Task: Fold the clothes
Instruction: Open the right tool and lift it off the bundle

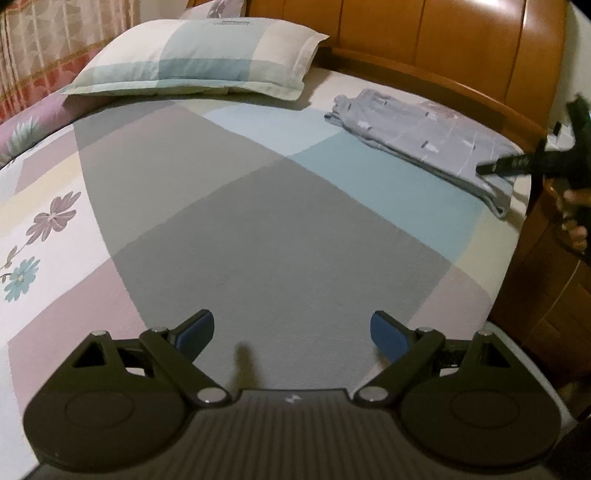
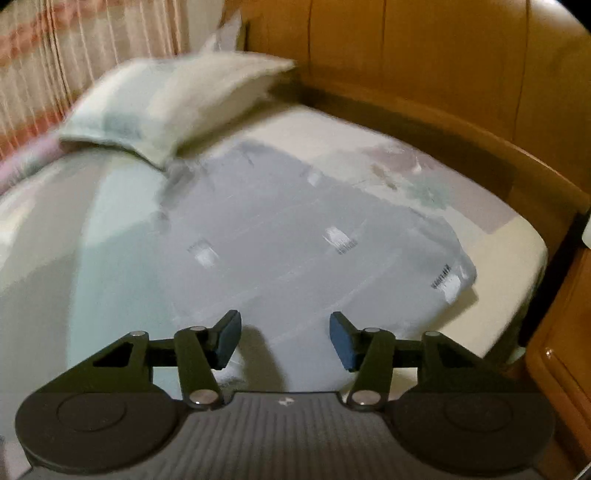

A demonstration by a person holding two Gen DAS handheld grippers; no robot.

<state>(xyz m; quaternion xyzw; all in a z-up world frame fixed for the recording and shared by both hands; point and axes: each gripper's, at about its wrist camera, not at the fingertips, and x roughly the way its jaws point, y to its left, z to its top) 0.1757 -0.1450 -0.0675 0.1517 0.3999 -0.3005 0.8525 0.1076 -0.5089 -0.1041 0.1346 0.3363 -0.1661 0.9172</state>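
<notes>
Right gripper open, empty | folded garment flat on bed

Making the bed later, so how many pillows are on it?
2. A pastel check pillow lies by the wooden headboard; a second floral pillow peeks out behind it, mostly hidden. More may lie outside the frame.

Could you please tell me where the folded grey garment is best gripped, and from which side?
Probably at the near folded edge of the grey garment, coming in low from the right gripper side. It lies flat on the bed sheet, so only that stacked edge offers thickness to pinch, and the open jaws already face it.
</notes>
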